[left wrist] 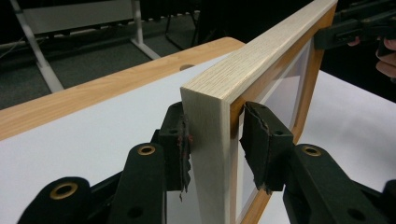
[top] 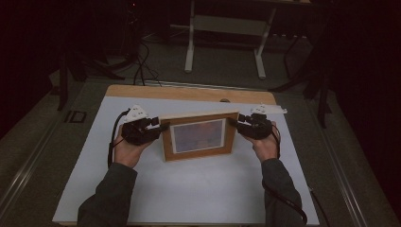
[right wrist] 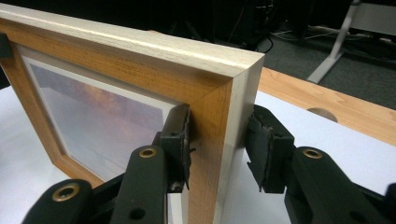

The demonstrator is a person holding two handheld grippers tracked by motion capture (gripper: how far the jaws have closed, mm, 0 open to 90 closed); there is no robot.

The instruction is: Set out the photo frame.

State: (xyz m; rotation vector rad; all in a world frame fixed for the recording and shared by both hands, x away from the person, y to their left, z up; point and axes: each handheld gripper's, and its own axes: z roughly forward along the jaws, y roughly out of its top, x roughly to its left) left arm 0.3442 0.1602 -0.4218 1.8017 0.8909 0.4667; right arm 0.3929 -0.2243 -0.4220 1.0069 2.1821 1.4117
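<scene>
A wooden picture frame [top: 198, 136] with a white mat and a dim picture stands upright on the white table top [top: 189, 189]. My left gripper [top: 163, 126] has the frame's left edge [left wrist: 210, 107] between its jaws. One pad [left wrist: 180, 140] lies against the back, while the other pad [left wrist: 261, 144] stands a sliver off the front. My right gripper [top: 234, 120] is shut on the frame's upper right corner [right wrist: 224, 107], with a pad on the front and a pad on the back. The right gripper [left wrist: 336, 35] is also visible at the frame's far end in the left gripper view.
A wooden strip [top: 189, 92] with a round hole [top: 224, 100] runs along the table's far edge. Beyond it, on the dark floor, stand the white legs of a desk [top: 189, 42] and some cables [top: 142, 66]. The person's forearms come in from the near edge.
</scene>
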